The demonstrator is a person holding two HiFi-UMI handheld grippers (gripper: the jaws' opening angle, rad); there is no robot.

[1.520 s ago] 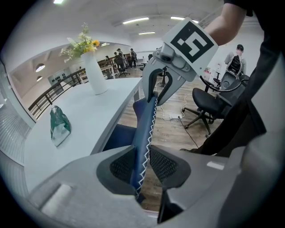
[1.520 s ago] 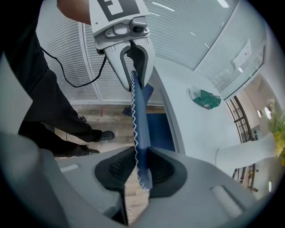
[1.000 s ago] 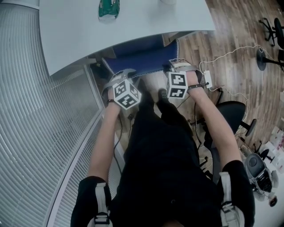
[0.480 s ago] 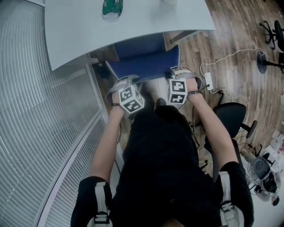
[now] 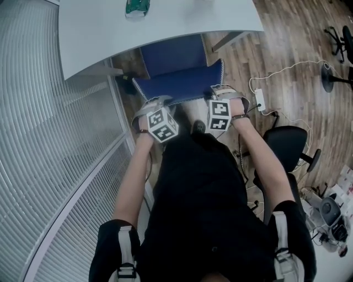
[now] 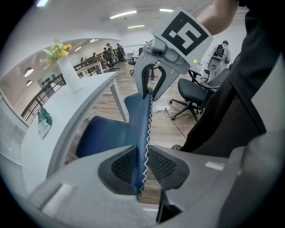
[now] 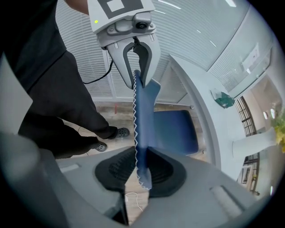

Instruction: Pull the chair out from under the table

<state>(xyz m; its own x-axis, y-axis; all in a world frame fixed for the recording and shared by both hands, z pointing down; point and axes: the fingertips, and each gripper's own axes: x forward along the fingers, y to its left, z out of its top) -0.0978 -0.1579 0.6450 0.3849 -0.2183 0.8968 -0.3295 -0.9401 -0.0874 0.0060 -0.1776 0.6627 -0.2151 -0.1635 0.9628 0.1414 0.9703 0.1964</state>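
Wood-plank floor (image 5: 287,49), slatted white blinds (image 5: 44,137) at left, black office chairs (image 5: 288,144) at right

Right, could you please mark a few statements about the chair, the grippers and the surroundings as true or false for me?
1. The left gripper and the right gripper both clamp the backrest of the blue chair. True; the left jaws have just been closing further on its top edge.
2. The seat is wholly hidden under the table. False: much of it shows clear of the table's edge.
3. The black office chair stands on the person's left. False: it stands on the person's right.
4. A green object lies on the table. True.
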